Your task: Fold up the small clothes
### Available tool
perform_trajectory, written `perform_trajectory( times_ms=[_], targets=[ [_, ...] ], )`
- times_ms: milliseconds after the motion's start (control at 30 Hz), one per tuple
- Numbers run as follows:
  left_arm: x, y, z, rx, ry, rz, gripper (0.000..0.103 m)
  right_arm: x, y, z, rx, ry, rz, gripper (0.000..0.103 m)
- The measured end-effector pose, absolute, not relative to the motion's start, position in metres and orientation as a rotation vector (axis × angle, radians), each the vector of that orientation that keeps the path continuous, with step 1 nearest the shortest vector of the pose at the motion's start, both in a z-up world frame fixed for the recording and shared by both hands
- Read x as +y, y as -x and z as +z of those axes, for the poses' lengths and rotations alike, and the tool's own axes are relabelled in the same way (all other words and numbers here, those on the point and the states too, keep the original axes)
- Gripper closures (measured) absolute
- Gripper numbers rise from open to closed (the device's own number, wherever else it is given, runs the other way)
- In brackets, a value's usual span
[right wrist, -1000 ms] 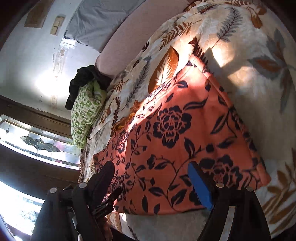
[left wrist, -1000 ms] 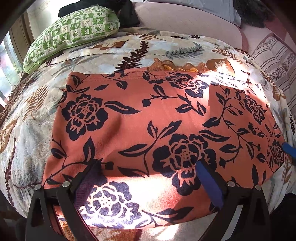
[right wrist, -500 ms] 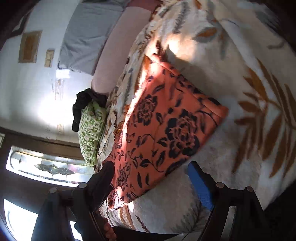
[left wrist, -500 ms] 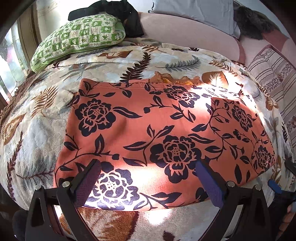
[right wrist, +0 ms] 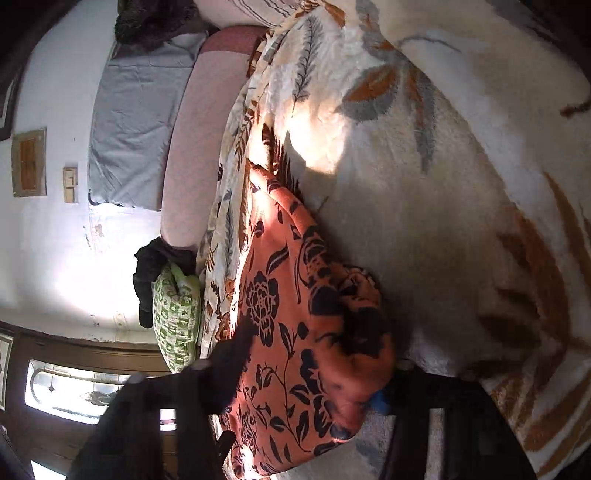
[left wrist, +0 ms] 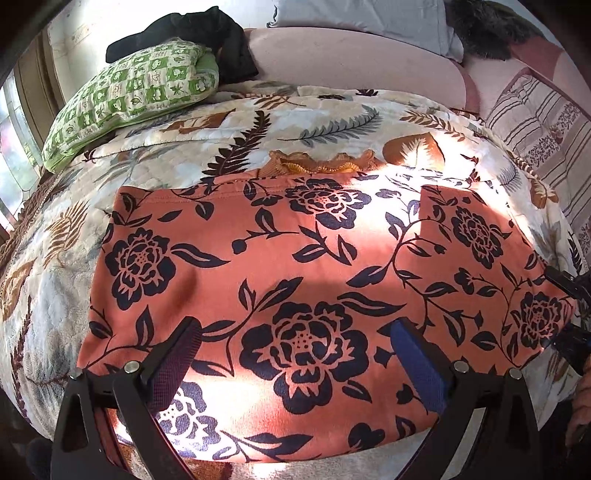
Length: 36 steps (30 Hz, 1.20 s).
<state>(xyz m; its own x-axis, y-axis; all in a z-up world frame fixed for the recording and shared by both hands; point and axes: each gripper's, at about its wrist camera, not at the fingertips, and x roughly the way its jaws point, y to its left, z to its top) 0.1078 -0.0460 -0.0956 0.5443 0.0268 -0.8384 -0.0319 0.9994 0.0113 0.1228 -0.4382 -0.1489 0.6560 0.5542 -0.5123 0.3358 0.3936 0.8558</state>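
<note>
An orange garment with a dark floral print (left wrist: 288,266) lies flat on the leaf-patterned bedspread (left wrist: 325,122). My left gripper (left wrist: 293,350) is open just above the garment's near edge. In the right wrist view the same garment (right wrist: 295,317) lies between my right gripper's fingers (right wrist: 306,365), which stand open around its right edge. The cloth bulges between the dark left finger (right wrist: 229,365) and the blue pad (right wrist: 378,400). The right gripper's tips also show at the garment's right edge in the left wrist view (left wrist: 569,291).
A green patterned pillow (left wrist: 136,92) with a black cloth (left wrist: 192,33) on it lies at the bed's far left. A pink headboard (left wrist: 351,62), grey pillow (left wrist: 354,14) and striped pillow (left wrist: 539,122) are behind. A window (right wrist: 74,391) is at the left.
The left gripper has moved forward over the garment's near edge. The right gripper has swung in and now has the garment's right edge between its fingers.
</note>
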Motion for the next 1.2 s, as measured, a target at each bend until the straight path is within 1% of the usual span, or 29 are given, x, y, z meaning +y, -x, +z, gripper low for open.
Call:
perform_trajectory(
  times_ms=[67, 133, 167, 200, 233, 267, 300, 367, 433, 500, 533, 567, 667, 733, 833, 933, 1000, 1067, 1100, 1167, 1200],
  targets=[
    [-0.047, -0.115, -0.106, 1.012, 0.001, 0.047, 0.002, -0.436, -0.125, -0.148, 0.905, -1.163, 0.154, 0.066],
    [-0.051, -0.123, -0.122, 1.065, -0.029, 0.053, 0.001, -0.428, -0.131, -0.154, 0.952, -1.134, 0.168, 0.065],
    [-0.051, -0.123, -0.124, 1.06, -0.038, 0.052, 0.001, -0.426, -0.132, -0.158, 0.97, -1.135, 0.166, 0.064],
    [-0.052, -0.122, -0.123, 1.045, -0.039, 0.054, 0.001, -0.424, -0.131, -0.16, 0.973, -1.134, 0.167, 0.053],
    [-0.052, -0.121, -0.12, 1.041, -0.038, 0.053, 0.001, -0.423, -0.131, -0.158, 0.951, -1.133, 0.181, 0.048],
    [-0.052, -0.119, -0.117, 1.038, -0.036, 0.048, 0.001, -0.421, -0.132, -0.155, 0.94, -1.123, 0.181, 0.039],
    [-0.053, -0.118, -0.113, 1.022, -0.036, 0.044, 0.001, -0.42, -0.133, -0.15, 0.933, -1.107, 0.173, 0.034],
    [-0.054, -0.113, -0.104, 0.976, -0.036, 0.036, 0.001, -0.416, -0.138, -0.142, 0.916, -1.066, 0.18, 0.034],
    [-0.056, -0.116, -0.108, 0.989, -0.034, 0.017, 0.001, -0.414, -0.143, -0.144, 0.93, -1.046, 0.171, 0.034],
    [-0.057, -0.123, -0.13, 1.055, -0.04, 0.011, 0.0, -0.413, -0.147, -0.151, 0.954, -1.028, 0.157, 0.042],
    [-0.058, -0.121, -0.132, 1.015, -0.046, 0.006, 0.0, -0.411, -0.149, -0.152, 0.966, -0.995, 0.146, 0.06],
    [-0.059, -0.119, -0.131, 1.0, -0.057, 0.003, 0.0, -0.41, -0.151, -0.152, 0.984, -0.973, 0.134, 0.074],
    [-0.048, -0.116, -0.119, 1.019, 0.021, -0.03, 0.0, -0.408, -0.154, -0.144, 1.004, -0.899, 0.125, 0.085],
    [-0.026, -0.104, -0.1, 0.96, 0.096, -0.028, 0.0, -0.394, -0.156, -0.118, 0.982, -0.789, 0.127, 0.087],
    [0.025, -0.078, -0.071, 0.856, 0.176, 0.056, 0.0, -0.355, -0.159, -0.058, 0.893, -0.637, 0.196, 0.088],
    [0.094, -0.041, -0.053, 0.774, 0.271, 0.186, 0.0, -0.286, -0.155, 0.003, 0.807, -0.475, 0.315, 0.089],
    [0.137, -0.016, -0.048, 0.736, 0.333, 0.282, 0.0, -0.225, -0.146, 0.029, 0.767, -0.354, 0.4, 0.089],
    [0.174, 0.005, -0.052, 0.717, 0.4, 0.356, 0.0, -0.159, -0.132, 0.034, 0.763, -0.24, 0.482, 0.089],
    [0.189, 0.012, -0.056, 0.713, 0.431, 0.383, 0.0, -0.126, -0.125, 0.025, 0.783, -0.2, 0.518, 0.089],
    [0.211, 0.021, -0.067, 0.729, 0.481, 0.415, 0.0, -0.067, -0.119, -0.012, 0.87, -0.108, 0.577, 0.089],
    [0.217, 0.023, -0.073, 0.747, 0.507, 0.415, 0.0, -0.038, -0.119, -0.041, 0.95, -0.043, 0.6, 0.089]
  ],
)
